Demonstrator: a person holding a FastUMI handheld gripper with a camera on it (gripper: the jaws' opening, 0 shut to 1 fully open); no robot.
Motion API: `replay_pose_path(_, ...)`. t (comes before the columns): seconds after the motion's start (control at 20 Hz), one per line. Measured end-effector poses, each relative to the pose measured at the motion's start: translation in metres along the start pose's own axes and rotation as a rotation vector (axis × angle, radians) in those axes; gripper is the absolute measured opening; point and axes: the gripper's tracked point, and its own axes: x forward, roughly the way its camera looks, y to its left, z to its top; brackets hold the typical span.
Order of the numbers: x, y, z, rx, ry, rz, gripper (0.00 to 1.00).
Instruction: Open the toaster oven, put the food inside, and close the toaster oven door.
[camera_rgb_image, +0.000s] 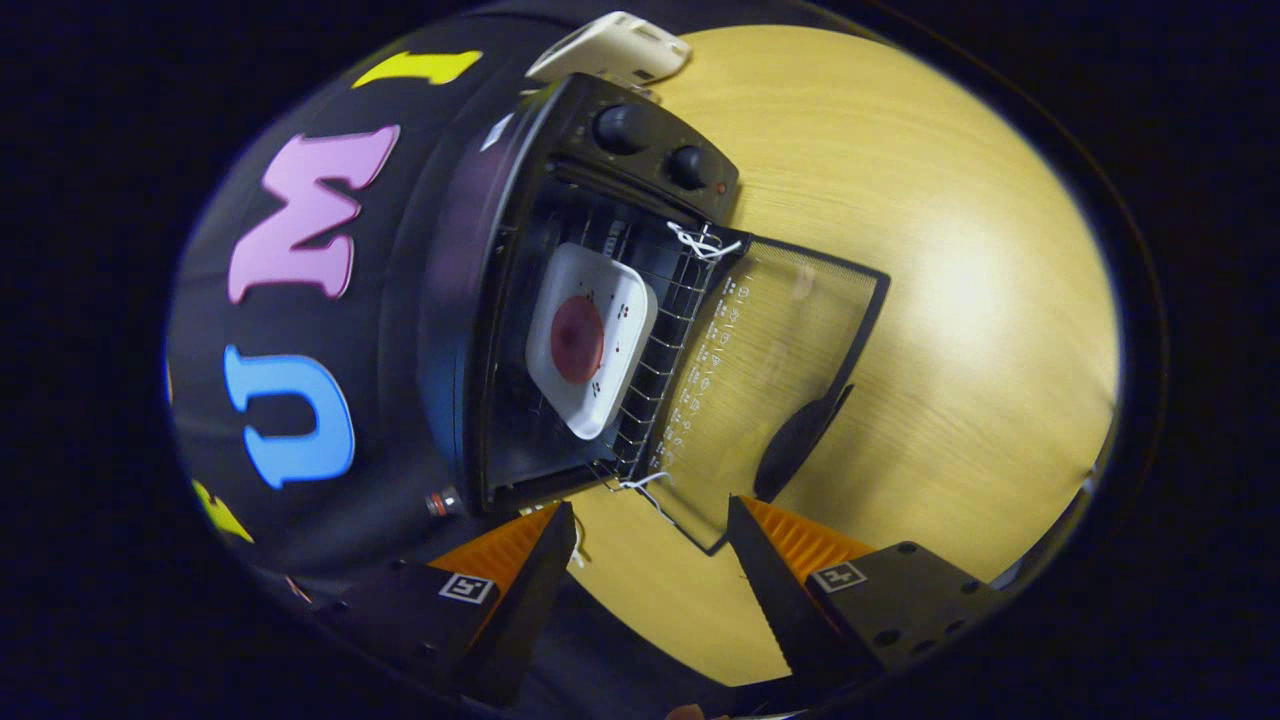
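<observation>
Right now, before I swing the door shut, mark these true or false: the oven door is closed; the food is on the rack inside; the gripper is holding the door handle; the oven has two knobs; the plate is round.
1. The toaster oven door is closed. False: it hangs fully open, its glass out flat over the table.
2. The food sits on a plate on the wire rack inside. True.
3. The gripper is holding the door handle. False: its fingers are apart and hold nothing, the handle just ahead.
4. The oven has two knobs. True.
5. The plate is round. False: it is square with rounded corners.
</observation>
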Motion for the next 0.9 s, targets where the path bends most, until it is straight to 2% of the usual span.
replay_pose_path(0.15, -0.029, -0.017, -0.003, -0.37, -0.052, -0.034, 0.98)
replay_pose_path(0.35, -0.033, -0.064, -0.019, -0.691, 0.016, -0.151, 0.98)
replay_pose_path(0.55, 0.002, -0.108, -0.029, -0.847, 0.098, -0.278, 0.99)
replay_pose_path(0.65, 0.023, -0.121, -0.028, -0.92, 0.099, -0.327, 0.99)
replay_pose_path(0.9, 0.065, -0.13, -0.02, -0.974, 0.059, -0.356, 0.99)
